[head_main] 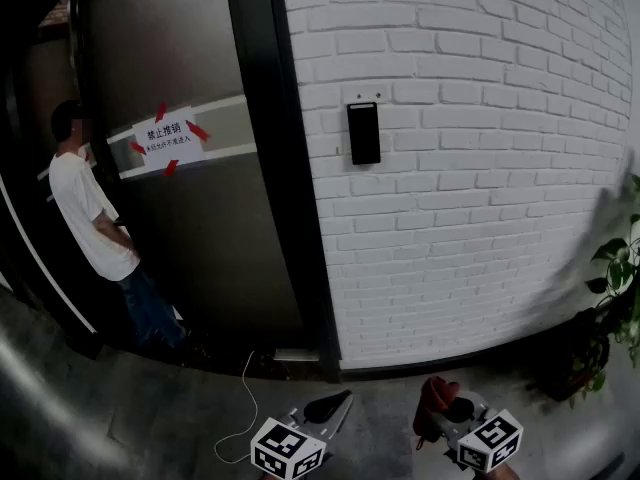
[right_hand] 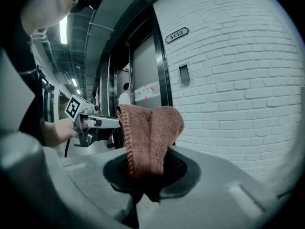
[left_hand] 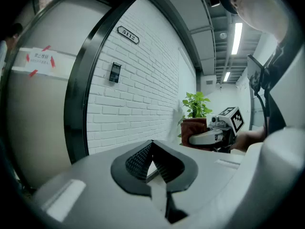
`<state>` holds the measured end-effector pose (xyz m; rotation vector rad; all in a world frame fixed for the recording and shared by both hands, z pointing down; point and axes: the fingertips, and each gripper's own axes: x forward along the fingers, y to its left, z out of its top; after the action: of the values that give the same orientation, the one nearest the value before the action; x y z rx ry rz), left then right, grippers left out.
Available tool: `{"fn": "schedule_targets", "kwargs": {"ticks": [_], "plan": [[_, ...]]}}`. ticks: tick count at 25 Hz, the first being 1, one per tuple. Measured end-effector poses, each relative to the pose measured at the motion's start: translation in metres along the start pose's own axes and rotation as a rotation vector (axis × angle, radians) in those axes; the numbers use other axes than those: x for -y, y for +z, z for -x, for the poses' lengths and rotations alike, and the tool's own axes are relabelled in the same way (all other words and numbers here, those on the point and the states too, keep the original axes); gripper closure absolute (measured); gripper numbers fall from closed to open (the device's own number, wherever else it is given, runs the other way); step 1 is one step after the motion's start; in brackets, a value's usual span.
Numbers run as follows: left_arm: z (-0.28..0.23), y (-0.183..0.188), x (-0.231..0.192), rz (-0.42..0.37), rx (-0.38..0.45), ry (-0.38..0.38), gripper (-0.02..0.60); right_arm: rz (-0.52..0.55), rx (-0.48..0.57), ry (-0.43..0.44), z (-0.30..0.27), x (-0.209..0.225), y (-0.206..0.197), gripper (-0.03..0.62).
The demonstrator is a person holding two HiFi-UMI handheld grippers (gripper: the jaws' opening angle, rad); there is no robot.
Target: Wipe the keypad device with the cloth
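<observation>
**A:** Where's the keypad device?

**B:** It's mounted upright on the white brick wall, just right of the black door frame. Both grippers sit low and well apart from it, so I'd judge that no wiping has begun.

**A:** And the cloth?

**B:** It's bunched between the fingers of the right gripper, which are clamped on it. A folded wad stands up past the tips. The left gripper has its fingers pressed together with nothing between them.

**A:** What could go wrong?

**B:** Chiefly, pushing too hard. The wad is short, so a hard tip might reach the device's face and scrape it, or press keys and wake it. Rubbing sideways could also drag the cloth out of the grip. The device shows small and dark, so I can't tell whether its face is flat glass or raised buttons.

**A:** Anything in the way?

**B:** Nothing stands between gripper and device. Around it there's a taped paper notice on the door and a person standing at the door's far side. A potted plant is off to the right. A white cable loops on the floor near the door's foot and could catch a shoe while stepping closer.
</observation>
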<state>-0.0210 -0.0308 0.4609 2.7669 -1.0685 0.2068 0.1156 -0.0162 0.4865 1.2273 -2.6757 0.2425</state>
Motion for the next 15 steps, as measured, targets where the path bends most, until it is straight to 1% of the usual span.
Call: {"fn": "schedule_targets", "kwargs": {"ticks": [4, 15], "plan": [[-0.004, -0.003, 0.005, 0.017, -0.003, -0.008, 0.565, 0.004, 0.004, 0.002, 0.002, 0.002, 0.001, 0.539], [-0.013, 0.004, 0.025, 0.001, 0.0, 0.016, 0.565, 0.027, 0.009, 0.033, 0.02, 0.012, 0.005, 0.539]]}}
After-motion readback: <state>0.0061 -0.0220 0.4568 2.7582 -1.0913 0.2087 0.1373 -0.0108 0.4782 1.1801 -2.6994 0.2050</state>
